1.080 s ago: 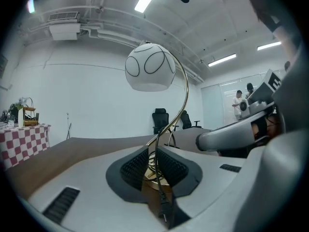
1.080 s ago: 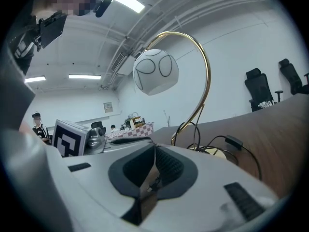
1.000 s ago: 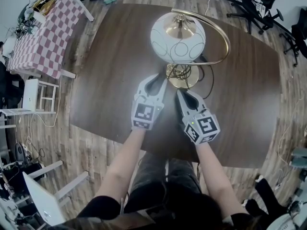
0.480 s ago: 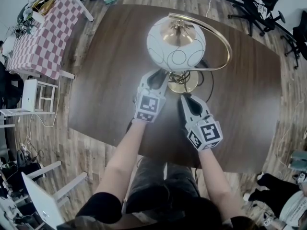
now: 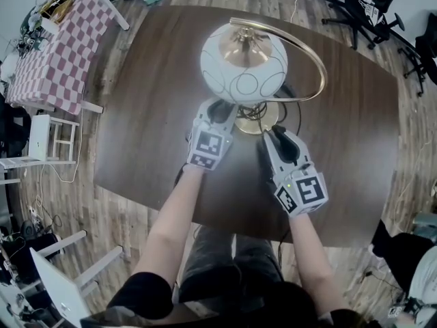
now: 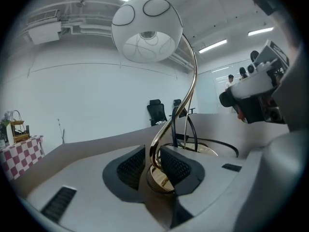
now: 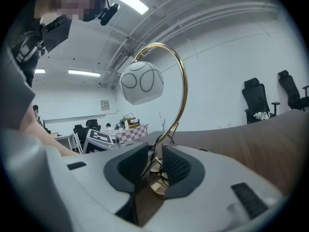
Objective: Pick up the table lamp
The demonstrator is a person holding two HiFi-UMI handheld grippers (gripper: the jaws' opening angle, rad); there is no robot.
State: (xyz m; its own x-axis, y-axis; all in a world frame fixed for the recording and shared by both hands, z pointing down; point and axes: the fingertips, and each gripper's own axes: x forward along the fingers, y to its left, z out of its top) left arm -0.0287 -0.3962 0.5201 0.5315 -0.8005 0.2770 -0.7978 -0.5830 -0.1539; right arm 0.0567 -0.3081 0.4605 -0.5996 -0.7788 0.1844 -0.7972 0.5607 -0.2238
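The table lamp has a white globe shade (image 5: 242, 63) on a curved gold arm (image 5: 311, 53) and a round gold base (image 5: 263, 120), and it stands on the dark wooden table (image 5: 157, 94). My left gripper (image 5: 222, 106) reaches in under the shade. In the left gripper view its pads (image 6: 176, 166) are closed against the thin gold stem (image 6: 155, 149) just above the base. My right gripper (image 5: 273, 130) sits to the right of the base. Its jaws (image 7: 155, 161) are opening, and the stem and black cord stand loose in the gap between them.
The lamp's black cord (image 5: 295, 108) loops over the table behind the base. A table with a red checked cloth (image 5: 58, 46) stands at far left, white stools (image 5: 48, 135) lie below it, and office chairs (image 5: 365, 2) stand at top right. The table's near edge is by my forearms.
My right gripper has drawn back from the base toward the near right, and its jaws have parted. My left gripper has pushed further in under the shade, and the shade now sits further left.
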